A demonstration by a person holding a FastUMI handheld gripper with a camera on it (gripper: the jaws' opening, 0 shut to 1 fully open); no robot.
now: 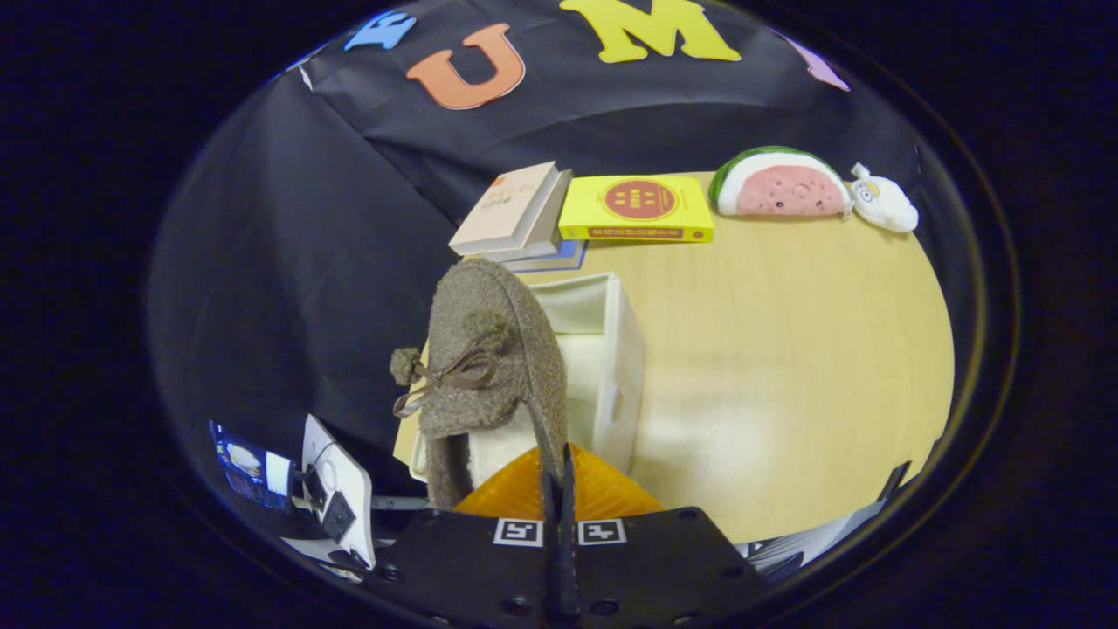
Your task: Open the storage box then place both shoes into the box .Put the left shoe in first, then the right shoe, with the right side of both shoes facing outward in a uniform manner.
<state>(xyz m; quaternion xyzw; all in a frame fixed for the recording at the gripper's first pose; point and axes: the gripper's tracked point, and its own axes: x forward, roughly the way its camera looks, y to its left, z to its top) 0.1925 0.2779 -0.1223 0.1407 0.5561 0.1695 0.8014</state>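
Brown fleece shoe (489, 358) hangs by its collar, pinched in the hand-held gripper (559, 476), over the open box (622, 367) at 12 o'clock on the surface (786, 349), likely ready for lowering in.

Hidden and cut-off parts around the lifted slipper

The brown fuzzy slipper with a bow (489, 358) covers the left wall and part of the inside of the open white storage box (611, 349); the black gripper (559, 476), its orange fingers (603, 489) pinched on the slipper's heel rim, hides the heel's lower part. The stacked books (515, 214) near the pale wooden table (786, 349)'s far edge conceal the blue book beneath them.
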